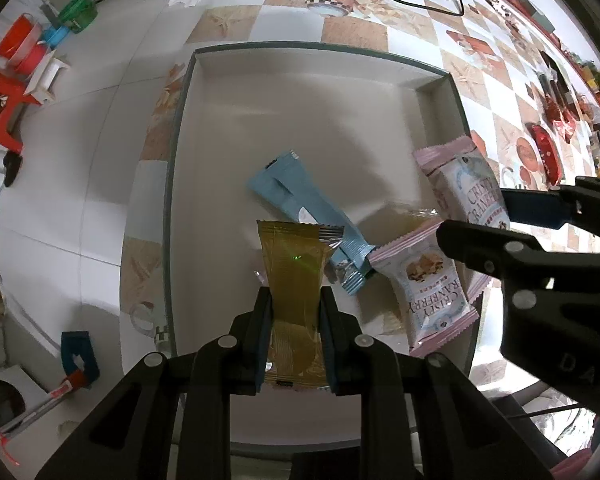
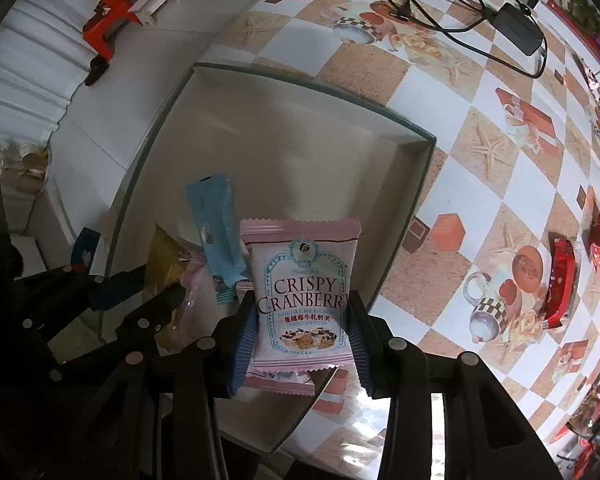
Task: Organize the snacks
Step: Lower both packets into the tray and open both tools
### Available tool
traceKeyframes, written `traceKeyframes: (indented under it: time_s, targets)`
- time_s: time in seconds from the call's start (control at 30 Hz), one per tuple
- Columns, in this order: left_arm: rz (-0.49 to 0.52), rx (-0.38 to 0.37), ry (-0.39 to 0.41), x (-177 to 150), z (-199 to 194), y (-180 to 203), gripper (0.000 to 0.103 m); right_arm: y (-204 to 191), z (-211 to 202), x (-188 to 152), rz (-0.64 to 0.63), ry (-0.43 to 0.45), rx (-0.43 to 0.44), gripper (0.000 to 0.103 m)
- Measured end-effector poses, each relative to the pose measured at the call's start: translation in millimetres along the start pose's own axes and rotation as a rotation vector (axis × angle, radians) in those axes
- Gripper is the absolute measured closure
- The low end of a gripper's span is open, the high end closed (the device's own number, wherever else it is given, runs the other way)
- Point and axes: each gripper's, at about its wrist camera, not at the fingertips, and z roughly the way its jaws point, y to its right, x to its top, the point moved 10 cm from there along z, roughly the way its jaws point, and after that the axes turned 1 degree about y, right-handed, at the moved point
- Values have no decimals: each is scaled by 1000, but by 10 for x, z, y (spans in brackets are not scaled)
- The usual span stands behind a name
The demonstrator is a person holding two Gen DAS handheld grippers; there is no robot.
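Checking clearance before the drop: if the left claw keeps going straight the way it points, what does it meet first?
Likely the light blue snack bar. The left claw holds a gold packet whose far end already overlaps the bar in the box. Past it is bare box floor. Depth is unclear, so the height gap is uncertain.

The left tongs (image 1: 294,336) are clamped on a golden packet (image 1: 294,300), jaws pressing its two sides. The right tongs (image 2: 302,334) grip a pink cranberry packet (image 2: 300,292) likewise, close beside the left.
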Motion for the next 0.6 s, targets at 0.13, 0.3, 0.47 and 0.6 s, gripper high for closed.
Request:
traceKeyframes:
  time_s: [0.13, 0.3, 0.47, 0.6]
  targets:
    - [-1, 7, 3, -5, -12, -7, 63, -22, 31, -17, 3, -10, 5, 59]
    - [-1, 25, 17, -2, -40, -7, 31, 5, 34, -39, 12, -16, 6, 50]
    - [0, 29, 12, 23, -45, 42, 25, 69, -10, -67, 24, -3, 4, 41]
    - [23, 34, 10, 61, -56, 163, 25, 156, -28, -109, 48, 1, 2, 41]
